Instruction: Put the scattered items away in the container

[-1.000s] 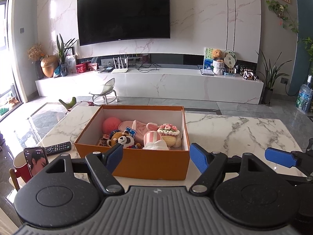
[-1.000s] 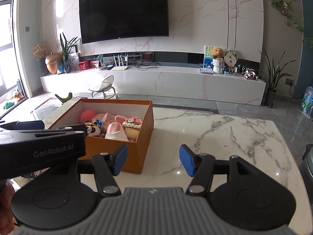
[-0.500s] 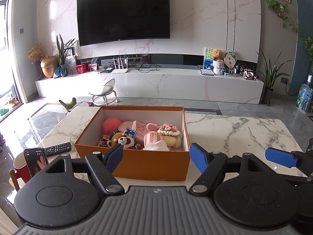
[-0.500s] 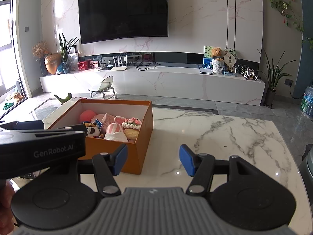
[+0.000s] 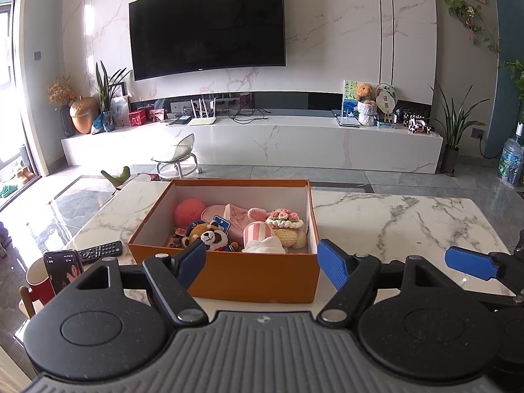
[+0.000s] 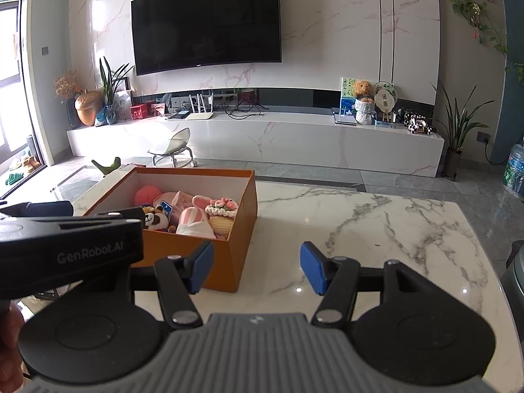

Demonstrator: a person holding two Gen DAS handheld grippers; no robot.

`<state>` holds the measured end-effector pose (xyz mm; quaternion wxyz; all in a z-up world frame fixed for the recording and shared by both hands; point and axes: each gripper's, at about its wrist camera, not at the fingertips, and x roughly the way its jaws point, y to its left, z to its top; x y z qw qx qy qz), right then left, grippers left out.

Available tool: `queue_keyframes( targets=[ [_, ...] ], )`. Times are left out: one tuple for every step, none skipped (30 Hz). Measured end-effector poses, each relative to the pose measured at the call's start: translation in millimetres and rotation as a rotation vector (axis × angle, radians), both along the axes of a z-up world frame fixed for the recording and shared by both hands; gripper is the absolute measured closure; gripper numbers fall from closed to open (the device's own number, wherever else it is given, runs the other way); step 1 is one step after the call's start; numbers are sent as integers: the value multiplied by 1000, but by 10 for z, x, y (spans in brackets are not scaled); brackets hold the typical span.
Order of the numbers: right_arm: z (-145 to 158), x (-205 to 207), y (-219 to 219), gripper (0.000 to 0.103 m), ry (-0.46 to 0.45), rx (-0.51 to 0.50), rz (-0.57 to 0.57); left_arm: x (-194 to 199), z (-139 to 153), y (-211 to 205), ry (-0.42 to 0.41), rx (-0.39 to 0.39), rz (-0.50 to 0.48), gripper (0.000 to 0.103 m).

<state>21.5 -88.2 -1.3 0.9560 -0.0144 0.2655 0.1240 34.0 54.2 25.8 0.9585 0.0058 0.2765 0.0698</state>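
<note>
An orange box point(image 5: 229, 275) stands on the marble table point(image 5: 393, 219); it also shows in the right wrist view point(image 6: 240, 222). Inside lie a pink ball point(image 5: 189, 211), a raccoon plush point(image 5: 209, 237), pink slippers point(image 5: 258, 232) and a crocheted cake point(image 5: 284, 226). My left gripper point(image 5: 262, 263) is open and empty, just in front of the box's near wall. My right gripper point(image 6: 257, 267) is open and empty, right of the box over bare marble. One blue pad of the right gripper point(image 5: 470, 263) shows in the left wrist view.
A remote point(image 5: 100, 250), a phone point(image 5: 64, 270) and a red mug point(image 5: 39, 283) sit at the table's left edge. The left gripper's body point(image 6: 65, 245) fills the right wrist view's left side. A TV cabinet point(image 5: 262, 140) and stool point(image 5: 177, 160) stand beyond the table.
Both grippers stay open and almost still. The picture on the phone's screen has changed.
</note>
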Motion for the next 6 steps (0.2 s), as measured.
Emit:
queue_keyframes(
  targets=[
    [-3, 0, 1, 41, 0, 0, 0, -3, 1, 1, 0, 0, -1, 14],
    [-5, 1, 2, 41, 0, 0, 0, -5, 1, 4, 1, 1, 0, 14],
    [-7, 3, 5, 41, 2, 0, 1, -6, 1, 5, 2, 1, -1, 14],
    [-8, 3, 7, 41, 2, 0, 1, -6, 2, 3, 2, 1, -1, 14],
    [-9, 1, 7, 41, 2, 0, 2, -7, 4, 6, 1, 2, -2, 14],
    [-8, 0, 7, 41, 1, 1, 2, -10, 6, 7, -1, 3, -1, 14]
  ],
)
